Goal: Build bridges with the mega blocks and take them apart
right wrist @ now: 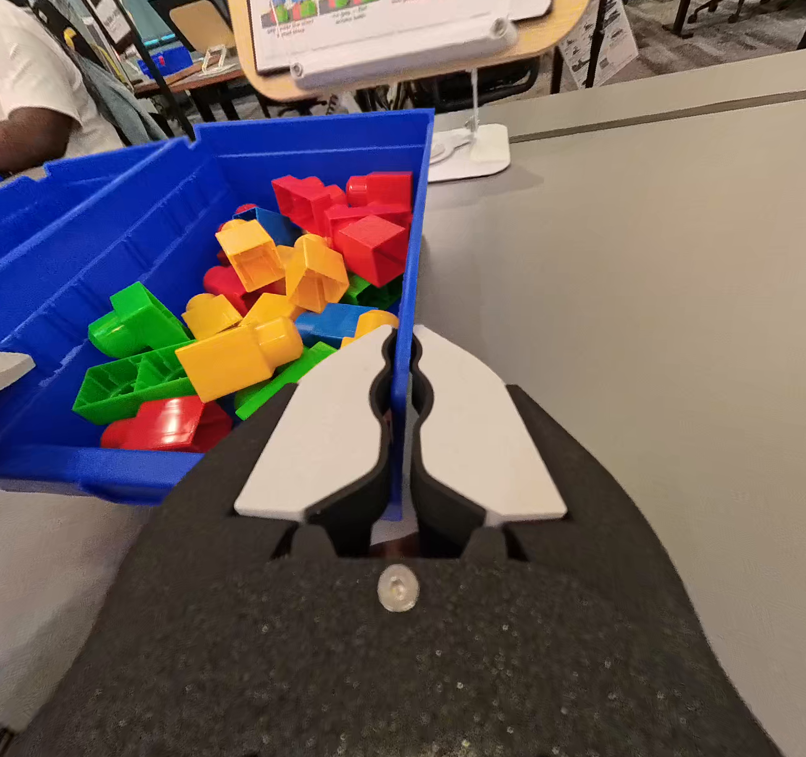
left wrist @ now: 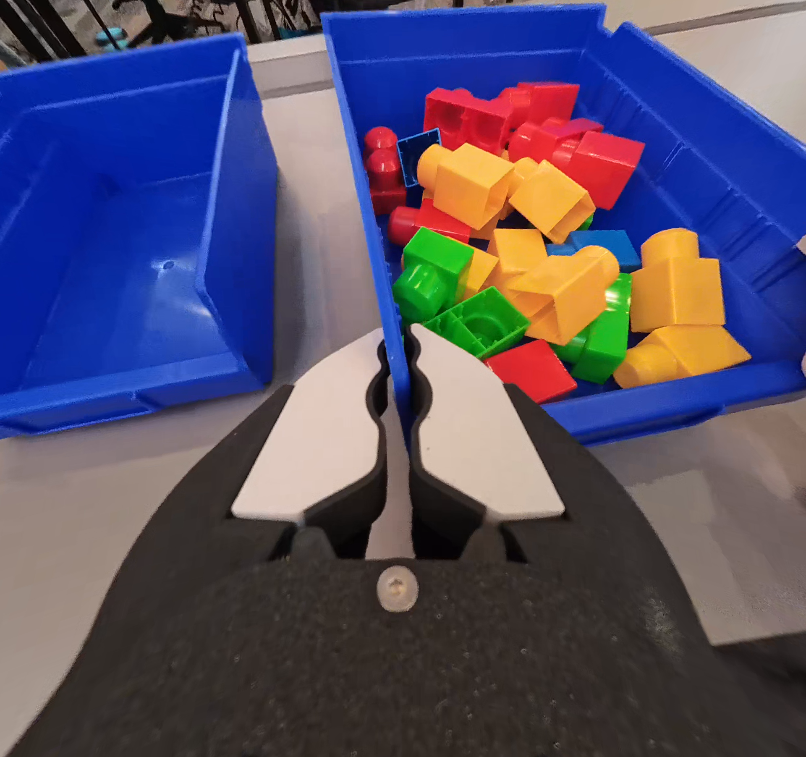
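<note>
Blocks (left wrist: 549, 230) lay loose in the bin (left wrist: 458, 38), between both grippers. Left gripper (left wrist: 397, 345) clamped its left wall; right gripper (right wrist: 403, 334) clamped the right wall, equally near.

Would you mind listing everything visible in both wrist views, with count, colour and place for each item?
Full bin: one, blue, on the table, right of the other bin in the left wrist view.
Empty bin: one, blue, left of the full bin.
Mega blocks: a mixed pile, exact count unclear; red, yellow, green and a few blue, inside the full bin.
Table: one, grey, under both bins.
Instruction board: one, white sheet on a tan panel, on a white stand behind the full bin.
Person: one, white sleeve, far left background.
Office chairs: dark, background floor.
Left gripper: grey fingers, black body, clamped on the full bin's left wall.
Right gripper: same colours, clamped on its right wall.
</note>
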{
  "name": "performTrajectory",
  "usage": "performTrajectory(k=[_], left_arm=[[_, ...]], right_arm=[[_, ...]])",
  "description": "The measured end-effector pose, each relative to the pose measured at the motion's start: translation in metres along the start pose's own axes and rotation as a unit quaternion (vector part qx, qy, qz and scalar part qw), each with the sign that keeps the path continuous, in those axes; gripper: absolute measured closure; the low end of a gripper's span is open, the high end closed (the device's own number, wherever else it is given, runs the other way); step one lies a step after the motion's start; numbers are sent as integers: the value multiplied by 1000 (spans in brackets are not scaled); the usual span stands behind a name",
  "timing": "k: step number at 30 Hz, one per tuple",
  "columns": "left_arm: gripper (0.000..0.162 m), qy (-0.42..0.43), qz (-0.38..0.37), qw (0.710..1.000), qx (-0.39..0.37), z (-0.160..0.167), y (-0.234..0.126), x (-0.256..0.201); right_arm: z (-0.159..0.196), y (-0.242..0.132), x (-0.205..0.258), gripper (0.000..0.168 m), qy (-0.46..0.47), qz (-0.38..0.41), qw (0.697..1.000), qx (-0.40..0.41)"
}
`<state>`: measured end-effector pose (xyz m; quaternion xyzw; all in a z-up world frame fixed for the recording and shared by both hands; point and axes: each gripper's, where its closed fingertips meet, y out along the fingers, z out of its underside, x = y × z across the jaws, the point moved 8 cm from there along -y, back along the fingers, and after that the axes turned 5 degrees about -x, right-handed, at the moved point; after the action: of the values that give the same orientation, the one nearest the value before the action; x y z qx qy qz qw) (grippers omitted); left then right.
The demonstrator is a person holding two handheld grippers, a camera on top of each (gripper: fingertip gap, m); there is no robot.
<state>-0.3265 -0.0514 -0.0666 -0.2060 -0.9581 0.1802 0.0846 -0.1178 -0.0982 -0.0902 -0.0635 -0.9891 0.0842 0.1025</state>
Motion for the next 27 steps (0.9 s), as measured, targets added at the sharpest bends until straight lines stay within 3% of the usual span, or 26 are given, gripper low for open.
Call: performTrajectory(k=[5, 6, 7, 8, 11, 14, 16, 21, 27], left_arm=[[154, -70, 40, 997, -15, 22, 17, 17], [134, -78, 51, 996, -4, 24, 15, 18], [102, -84, 63, 994, 9, 28, 11, 20], [96, -93, 73, 993, 12, 31, 2, 23], [103, -132, 88, 987, -21, 42, -42, 49], [103, -147, 32, 988, -43, 58, -78, 107], [102, -151, -14, 988, -33, 67, -83, 155], [110, -154, -66, 986, -8, 64, -52, 244], [112, -126, -90, 988, 21, 39, 20, 279]], right_arm=[[1, 6, 5, 157, -28, -42, 999, -5], [1, 4, 4, 154, -25, -60, 998, 3], [0, 0, 1, 138, -25, -75, 997, 10], [-2, -6, -2, 122, -32, -83, 996, 7], [-11, -36, -12, 121, -59, -110, 991, -52], [-15, -64, -15, 132, -77, -130, 979, -134], [-11, -72, -11, 141, -106, -139, 972, -160], [0, -70, 2, 145, -119, -153, 971, -138], [8, -69, 9, 147, -143, -162, 968, -131]])
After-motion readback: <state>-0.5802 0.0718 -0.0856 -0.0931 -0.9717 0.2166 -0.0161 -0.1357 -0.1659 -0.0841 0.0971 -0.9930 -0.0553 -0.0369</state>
